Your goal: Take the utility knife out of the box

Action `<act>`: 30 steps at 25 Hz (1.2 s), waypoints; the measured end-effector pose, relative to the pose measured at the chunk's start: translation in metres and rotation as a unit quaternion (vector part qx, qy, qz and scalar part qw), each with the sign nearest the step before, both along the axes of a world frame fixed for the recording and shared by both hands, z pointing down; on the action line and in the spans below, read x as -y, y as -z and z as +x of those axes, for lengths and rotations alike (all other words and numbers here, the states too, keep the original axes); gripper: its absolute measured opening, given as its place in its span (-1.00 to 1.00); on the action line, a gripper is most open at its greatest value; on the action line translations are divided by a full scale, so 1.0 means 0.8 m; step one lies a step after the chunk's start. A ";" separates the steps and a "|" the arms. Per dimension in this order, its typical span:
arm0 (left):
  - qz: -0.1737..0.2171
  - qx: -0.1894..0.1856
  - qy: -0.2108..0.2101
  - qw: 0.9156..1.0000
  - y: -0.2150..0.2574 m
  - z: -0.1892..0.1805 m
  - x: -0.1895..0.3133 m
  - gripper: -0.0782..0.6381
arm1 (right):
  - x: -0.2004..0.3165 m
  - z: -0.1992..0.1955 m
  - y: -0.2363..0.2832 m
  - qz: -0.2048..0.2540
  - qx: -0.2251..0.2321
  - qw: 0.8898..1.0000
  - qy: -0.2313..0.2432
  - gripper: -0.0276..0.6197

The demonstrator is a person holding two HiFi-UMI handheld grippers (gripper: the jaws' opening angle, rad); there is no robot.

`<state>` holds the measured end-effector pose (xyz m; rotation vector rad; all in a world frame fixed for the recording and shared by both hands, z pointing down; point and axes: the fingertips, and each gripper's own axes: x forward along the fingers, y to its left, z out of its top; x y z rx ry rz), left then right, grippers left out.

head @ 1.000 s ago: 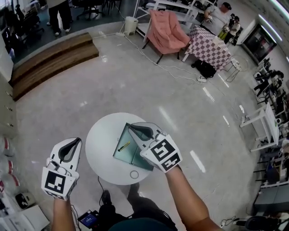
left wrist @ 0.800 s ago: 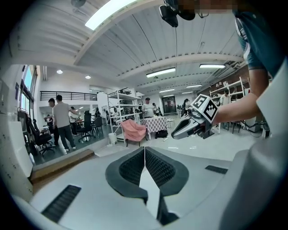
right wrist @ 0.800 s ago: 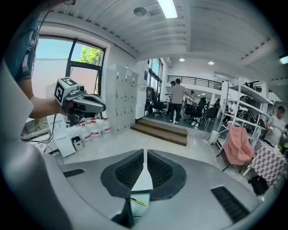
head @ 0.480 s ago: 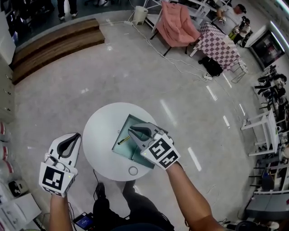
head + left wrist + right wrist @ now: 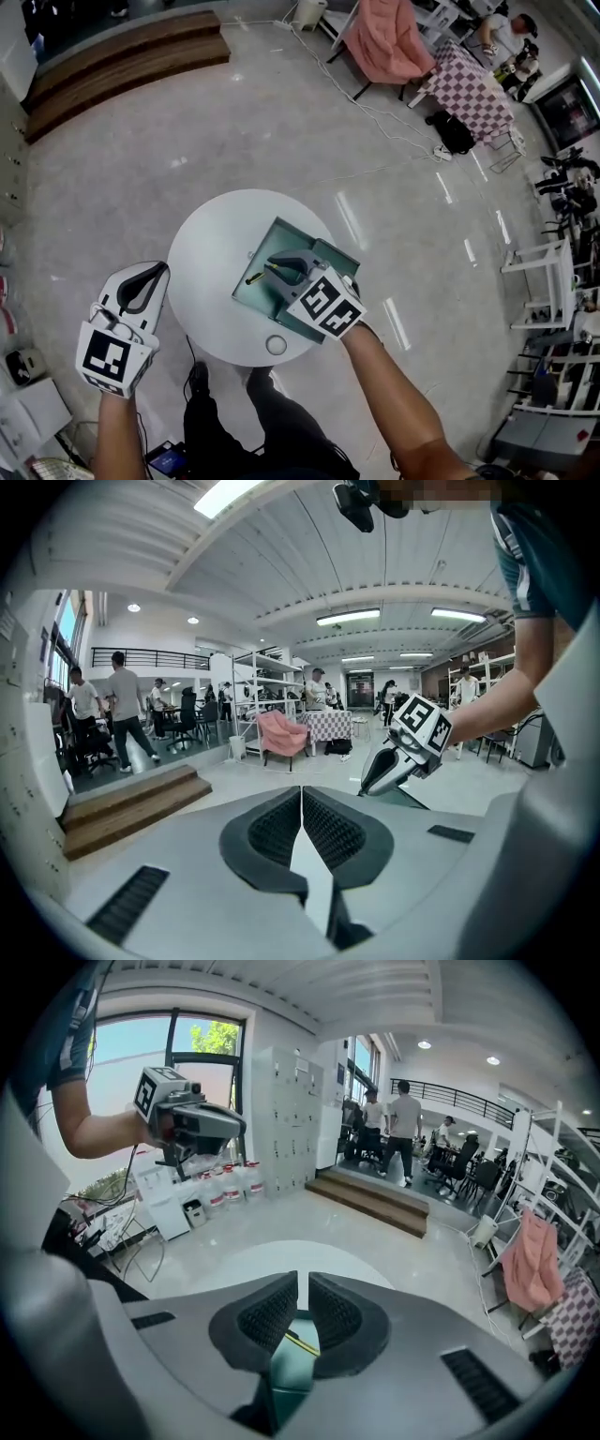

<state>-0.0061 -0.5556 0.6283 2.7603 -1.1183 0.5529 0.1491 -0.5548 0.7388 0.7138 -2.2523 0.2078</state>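
A teal box (image 5: pixel 285 232) lies open on a round white table (image 5: pixel 211 253). The utility knife (image 5: pixel 254 277), yellow and black, rests inside near the box's left edge. My right gripper (image 5: pixel 273 264) hovers over the box, tips just right of the knife. In the right gripper view its pads (image 5: pixel 272 1312) stand a narrow gap apart, empty, with the knife (image 5: pixel 302 1342) and box (image 5: pixel 291 1377) showing below. My left gripper (image 5: pixel 161 270) is shut and empty, off the table's left edge. In the left gripper view my left gripper (image 5: pixel 301 789) has its pads touching, and the right gripper (image 5: pixel 367 787) shows ahead.
A small round ring (image 5: pixel 276 345) sits at the table's near edge. The person's legs and shoes (image 5: pixel 199 380) are below it. Brown steps (image 5: pixel 122 56), a pink-draped chair (image 5: pixel 384 42), a checkered table (image 5: pixel 469 86) and floor cables (image 5: pixel 375 122) lie farther off.
My right gripper has come lower over the box, its tips closer to the knife. The left gripper has stayed beside the table. The head view has shifted, so the table sits higher.
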 end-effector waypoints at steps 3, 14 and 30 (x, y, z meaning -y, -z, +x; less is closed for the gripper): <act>-0.011 -0.004 0.006 1.000 -0.033 -0.004 0.004 -0.72 | 0.001 -0.004 -0.044 -0.017 -0.023 0.999 0.022 -0.79; -0.037 -0.004 0.025 0.999 -0.117 -0.019 0.022 -0.72 | 0.005 -0.028 -0.170 -0.058 -0.091 0.989 0.101 -0.78; -0.062 -0.019 0.048 0.997 -0.212 -0.066 0.010 -0.72 | -0.015 -0.051 -0.323 -0.075 -0.226 0.946 0.219 -0.54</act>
